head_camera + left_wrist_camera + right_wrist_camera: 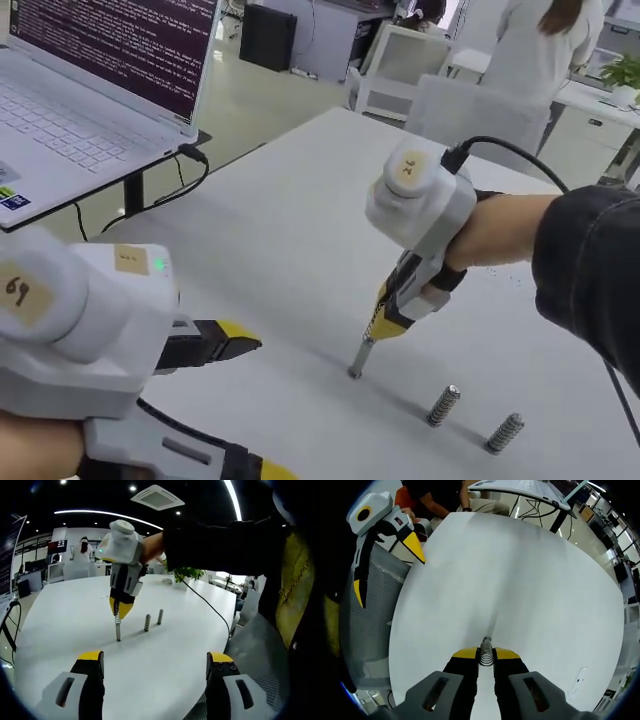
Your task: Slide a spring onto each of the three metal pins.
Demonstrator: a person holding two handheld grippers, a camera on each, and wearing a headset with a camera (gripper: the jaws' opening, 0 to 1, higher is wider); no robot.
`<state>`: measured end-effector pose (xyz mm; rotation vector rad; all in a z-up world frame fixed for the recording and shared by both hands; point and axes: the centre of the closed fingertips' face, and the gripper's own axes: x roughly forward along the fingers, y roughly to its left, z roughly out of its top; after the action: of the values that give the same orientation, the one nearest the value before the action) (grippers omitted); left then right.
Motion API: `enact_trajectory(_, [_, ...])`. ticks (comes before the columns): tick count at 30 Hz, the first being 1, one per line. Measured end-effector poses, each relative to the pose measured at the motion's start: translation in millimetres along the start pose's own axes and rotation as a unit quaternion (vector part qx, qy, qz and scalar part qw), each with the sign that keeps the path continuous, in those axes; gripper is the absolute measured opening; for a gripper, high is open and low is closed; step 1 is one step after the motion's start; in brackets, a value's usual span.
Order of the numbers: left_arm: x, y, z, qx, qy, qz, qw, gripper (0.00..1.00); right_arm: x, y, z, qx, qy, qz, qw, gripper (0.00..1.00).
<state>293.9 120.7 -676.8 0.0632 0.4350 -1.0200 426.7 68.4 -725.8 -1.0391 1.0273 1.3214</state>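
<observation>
White tabletop (280, 230) with the right gripper (378, 328), fingers closed on a spring (486, 656), the last bare pin (358, 362) just below their tips; a tilted approach could jam or flick the spring away, and the left gripper (155, 657) holds its fingers open, well apart.

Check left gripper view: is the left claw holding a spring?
No, the left claw stands wide open, with nothing between its yellow tips.
</observation>
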Motion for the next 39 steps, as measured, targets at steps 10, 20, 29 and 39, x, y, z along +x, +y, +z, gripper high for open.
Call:
enact_trajectory(10, [-2.0,0.1,-1.6,-0.002,-0.001,-0.001,1.0000,0.80,3.2,0.4,-0.5,-0.003,0.006,0.002,1.0000,0.08])
enact_trajectory(20, [-3.0,0.4,-3.7,-0.004,0.000,-0.003,1.0000,0.78,1.8,1.8,0.4,-0.006,0.010,0.002,0.9999,0.08])
enact_trajectory(29, [-2.3,-0.7,-4.1,-0.003,0.001,-0.005,1.0000,0.77,3.4,2.6,-2.8,-0.005,0.016,0.003,0.9998,0.08])
enact_trajectory(39, [-1.8,0.0,-4.8,-0.004,0.001,-0.005,1.0000,0.77,9.4,7.3,-3.6,-0.004,0.019,0.006,0.9998,0.08])
